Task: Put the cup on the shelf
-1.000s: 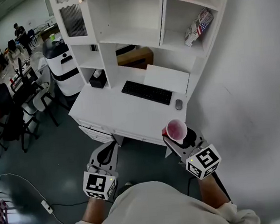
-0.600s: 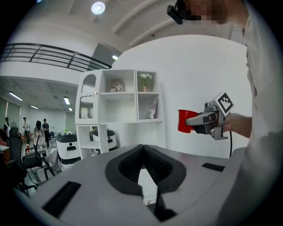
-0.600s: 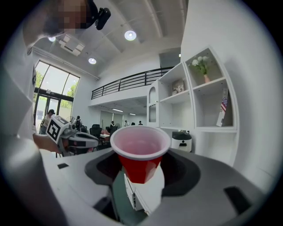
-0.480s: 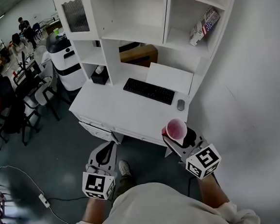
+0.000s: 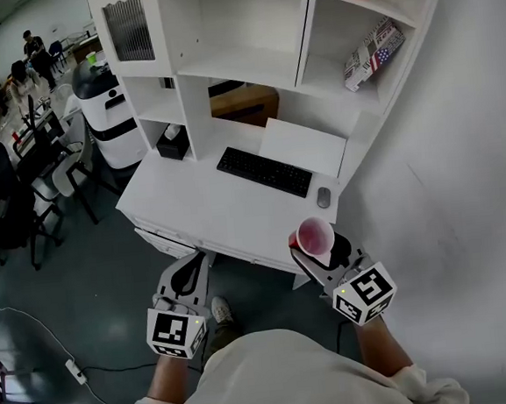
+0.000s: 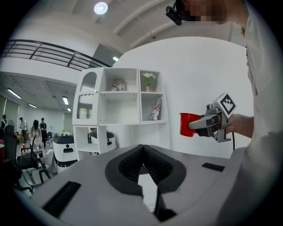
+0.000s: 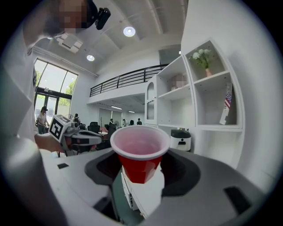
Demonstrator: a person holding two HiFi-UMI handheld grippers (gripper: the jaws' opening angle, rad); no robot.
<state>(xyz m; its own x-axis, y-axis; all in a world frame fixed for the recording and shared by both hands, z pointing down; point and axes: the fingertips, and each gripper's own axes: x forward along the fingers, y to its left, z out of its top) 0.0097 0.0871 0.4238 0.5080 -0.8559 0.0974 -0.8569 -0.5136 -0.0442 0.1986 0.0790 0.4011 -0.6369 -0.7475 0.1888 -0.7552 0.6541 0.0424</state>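
The right claw [image 7: 140, 172] is pinching the red plastic cup [image 7: 140, 150], probably light and crushable, near its base; the left claw [image 6: 143, 164] is hanging clenched, empty.

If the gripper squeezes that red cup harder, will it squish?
Probably: the red plastic cup looks thin-walled, so it likely dents easily. It looks empty, so likely light. Narrower at the bottom than the rim, it might tip if nudged.

The cup [image 5: 316, 235] is red outside and pale pink inside, the shelf [image 5: 245, 65] and table [image 5: 192, 211] are white, the keyboard [image 5: 263, 171] is black, a box [image 5: 370, 53] bears stars and stripes, and the left gripper [image 5: 189, 271] and right gripper [image 5: 317, 251] carry black-and-white square markers on white cubes.
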